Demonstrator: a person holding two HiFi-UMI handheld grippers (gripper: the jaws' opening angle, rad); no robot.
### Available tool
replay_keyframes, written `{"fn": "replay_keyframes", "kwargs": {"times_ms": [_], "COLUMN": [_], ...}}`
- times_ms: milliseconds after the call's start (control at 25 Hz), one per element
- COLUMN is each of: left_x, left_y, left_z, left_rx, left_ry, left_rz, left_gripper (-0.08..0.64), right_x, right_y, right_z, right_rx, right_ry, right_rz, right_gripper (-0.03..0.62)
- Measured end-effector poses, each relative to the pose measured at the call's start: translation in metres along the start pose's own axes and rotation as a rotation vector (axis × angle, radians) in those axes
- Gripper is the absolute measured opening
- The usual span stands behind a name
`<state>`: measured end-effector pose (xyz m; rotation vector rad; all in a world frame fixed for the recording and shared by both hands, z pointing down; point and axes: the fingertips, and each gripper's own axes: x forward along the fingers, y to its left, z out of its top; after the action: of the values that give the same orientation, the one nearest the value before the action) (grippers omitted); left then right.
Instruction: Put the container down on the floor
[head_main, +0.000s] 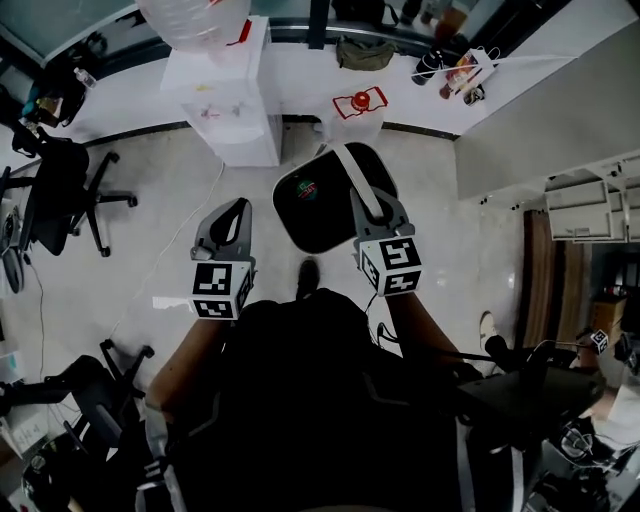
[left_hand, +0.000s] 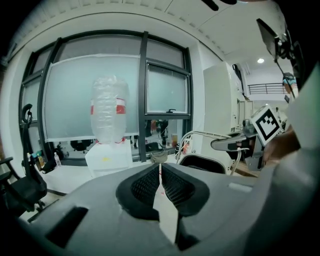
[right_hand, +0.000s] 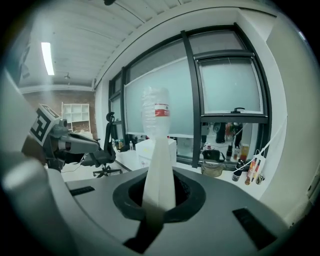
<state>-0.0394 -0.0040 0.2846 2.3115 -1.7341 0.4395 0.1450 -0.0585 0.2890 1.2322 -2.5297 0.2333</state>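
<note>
Clamped in right gripper (right_hand: 159, 194): white strap handle (right_hand: 159, 155), black white-rimmed container (head_main: 312, 208) hanging beneath. Left gripper (left_hand: 160, 174) closed, empty. Risk: swinging, tipping on touchdown.

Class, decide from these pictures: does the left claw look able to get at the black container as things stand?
Probably yes. The left claw hangs shut and empty beside the container, with only open air between them. The right claw grips just the white handle. It would need to open first.
</note>
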Motion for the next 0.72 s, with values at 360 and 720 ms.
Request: {"fn": "replay_keyframes", "kwargs": {"times_ms": [360, 720], "left_x": [0.037, 0.083], "left_y": [0.012, 0.051], "left_z": [0.009, -0.005], "left_rx": [-0.023, 0.009], "left_ry": [-0.024, 0.000], "left_rz": [-0.048, -0.101], "left_gripper": [0.023, 0.023], "right_x": [0.043, 0.097], "right_y": [-0.018, -0.021], "right_z": [-0.003, -0.009], "right_rx": [-0.007, -0.024], "right_ry": [0.038, 0.061], "right_rz": [-0.017, -0.075], "right_gripper": [0.012, 0.012]}}
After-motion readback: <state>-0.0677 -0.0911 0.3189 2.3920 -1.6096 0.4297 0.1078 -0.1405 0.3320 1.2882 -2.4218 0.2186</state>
